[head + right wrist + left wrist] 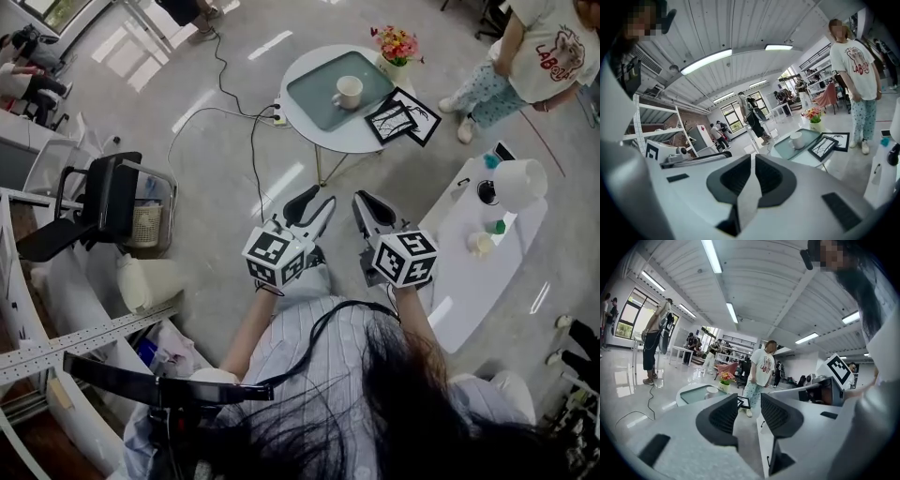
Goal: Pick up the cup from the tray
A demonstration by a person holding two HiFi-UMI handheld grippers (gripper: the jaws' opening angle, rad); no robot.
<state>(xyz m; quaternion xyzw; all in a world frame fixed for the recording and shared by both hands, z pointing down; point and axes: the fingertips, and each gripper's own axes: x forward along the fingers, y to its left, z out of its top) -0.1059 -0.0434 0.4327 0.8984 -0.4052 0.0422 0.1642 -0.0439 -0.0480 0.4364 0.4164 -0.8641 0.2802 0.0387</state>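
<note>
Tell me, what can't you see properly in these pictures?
- Inside of the cup: every view, too small and far to tell its contents.
- Standing person: head view, head cut off by the top edge.
- Tray: left gripper view, near edge hidden behind the left gripper.

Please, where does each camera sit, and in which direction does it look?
Head view: on the person's head, looking steeply down at the floor and round table; shows hair, forearms, left gripper and right gripper.
Left gripper view: on the left gripper, looking along its open jaws toward the table.
Right gripper view: on the right gripper, along its closed jaws toward the same table.
Shared: all three show the cup on the tray.
</note>
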